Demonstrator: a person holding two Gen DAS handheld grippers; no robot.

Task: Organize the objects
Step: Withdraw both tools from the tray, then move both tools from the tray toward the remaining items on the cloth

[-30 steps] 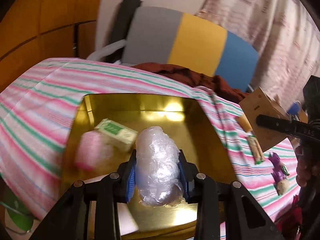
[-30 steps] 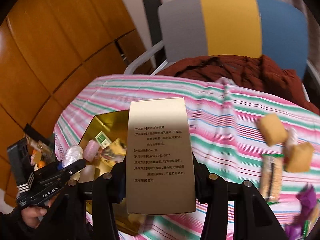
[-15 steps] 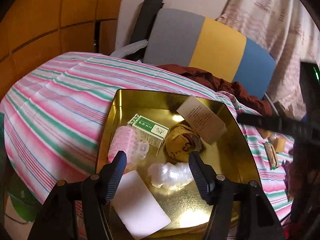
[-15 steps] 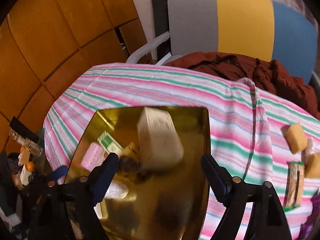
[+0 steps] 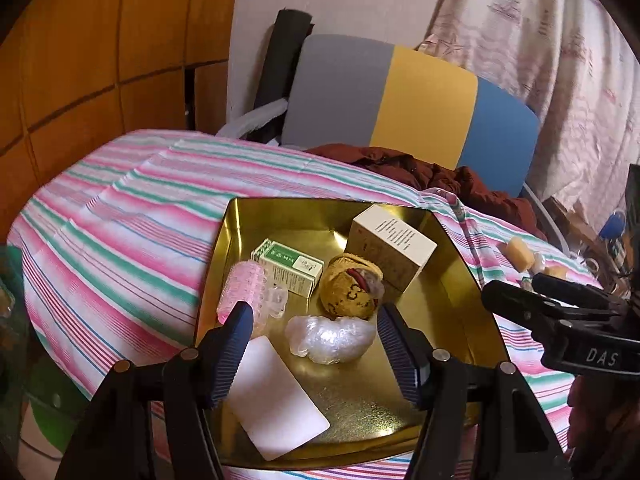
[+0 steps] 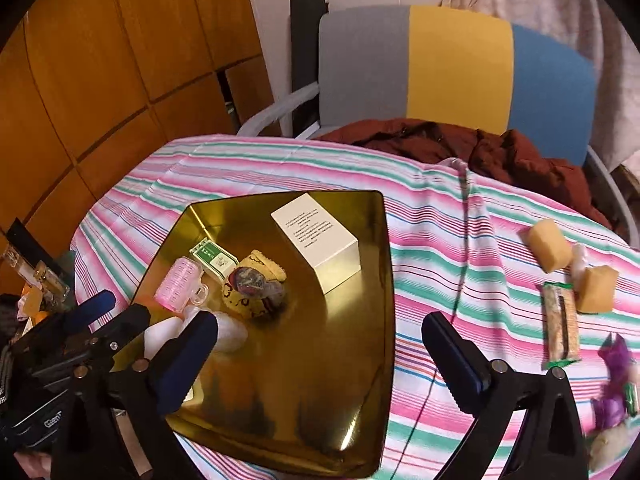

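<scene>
Gold tray: plastic bundle between parted jaws

The left hand-held gripper has black plastic arms with shiny round screws. Its two fingers wear dark blue pads with little ribs. The right hand-held gripper looks the same: black arms, silver screws, blue ribbed pads. White letters "DAS" show on its black side in the left view.
</scene>
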